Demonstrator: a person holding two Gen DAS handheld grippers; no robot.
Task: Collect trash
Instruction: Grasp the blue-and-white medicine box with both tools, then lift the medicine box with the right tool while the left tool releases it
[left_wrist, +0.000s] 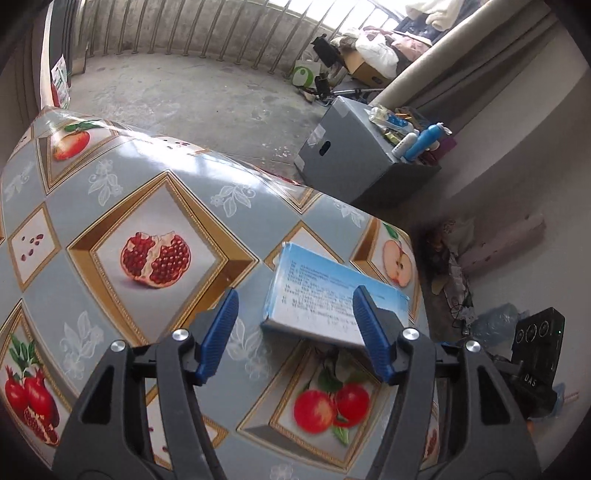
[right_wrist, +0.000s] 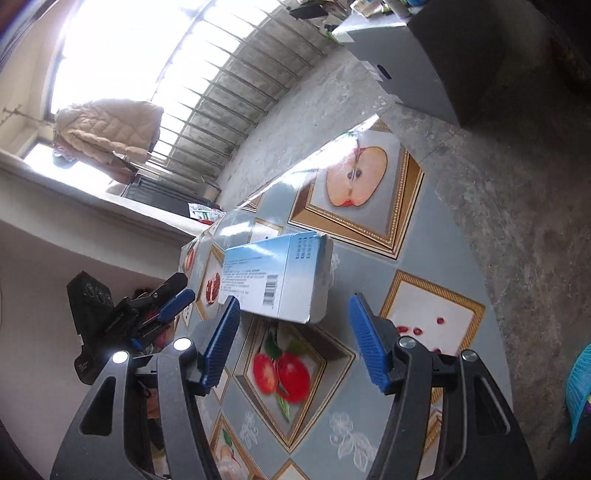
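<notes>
A light blue and white cardboard box (left_wrist: 325, 295) with printed text lies on the table (left_wrist: 110, 192) with a fruit-print cloth, near its right edge. My left gripper (left_wrist: 295, 302) is open just above and before the box, its right pad (left_wrist: 365, 325) over the box's near corner. In the right wrist view the same box (right_wrist: 280, 277) lies ahead of my right gripper (right_wrist: 293, 310), which is open, with its left pad (right_wrist: 225, 328) close to the box's near edge. The left gripper (right_wrist: 173, 299) shows there at the left of the box.
A grey bin (left_wrist: 354, 155) full of bottles and packaging stands on the concrete floor beyond the table; it also shows in the right wrist view (right_wrist: 406, 55). Clutter and a cardboard box (left_wrist: 365, 70) lie by the railing. A blue printed item (right_wrist: 580, 387) shows at the right edge.
</notes>
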